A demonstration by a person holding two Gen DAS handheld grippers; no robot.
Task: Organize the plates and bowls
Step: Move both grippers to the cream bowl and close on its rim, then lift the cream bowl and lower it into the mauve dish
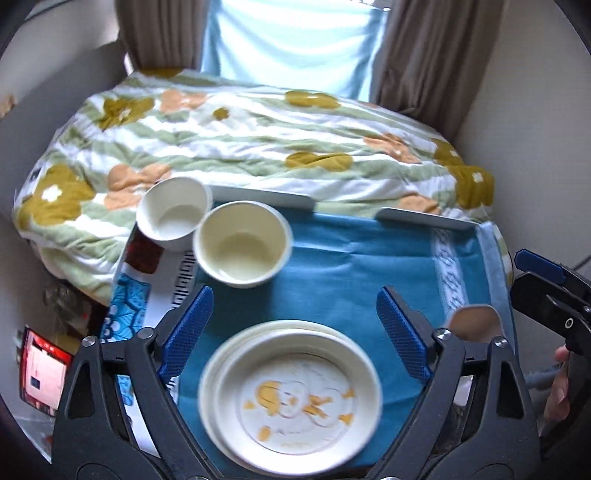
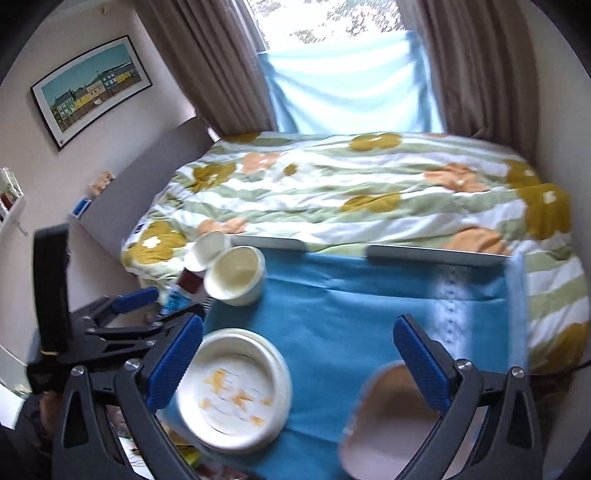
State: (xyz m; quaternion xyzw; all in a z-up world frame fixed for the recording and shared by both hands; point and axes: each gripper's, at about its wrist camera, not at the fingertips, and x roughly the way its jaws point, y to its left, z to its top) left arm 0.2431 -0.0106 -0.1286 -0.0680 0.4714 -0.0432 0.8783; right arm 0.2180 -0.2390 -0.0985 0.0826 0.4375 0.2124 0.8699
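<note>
With both bowls (image 1: 207, 225) at the far left of the blue cloth (image 1: 351, 258), lower the spread, empty left gripper (image 1: 295, 325) squarely over the plate stack (image 1: 291, 398), while the right gripper (image 2: 299, 363), also spread, hovers beside the pink plate (image 2: 384, 424).

We're in a home bedroom here: a bed (image 2: 354, 192) under a flowered quilt (image 1: 240, 147) fills the room, with brown curtains (image 2: 207, 66) framing a bright window (image 2: 332, 22). A framed picture (image 2: 90, 86) of coloured houses hangs on the wall (left side), and used paper plates (image 1: 291, 398) and bowls (image 1: 242, 247) sit on a blue-clothed worktop (image 2: 351, 295) at the bed's foot.
</note>
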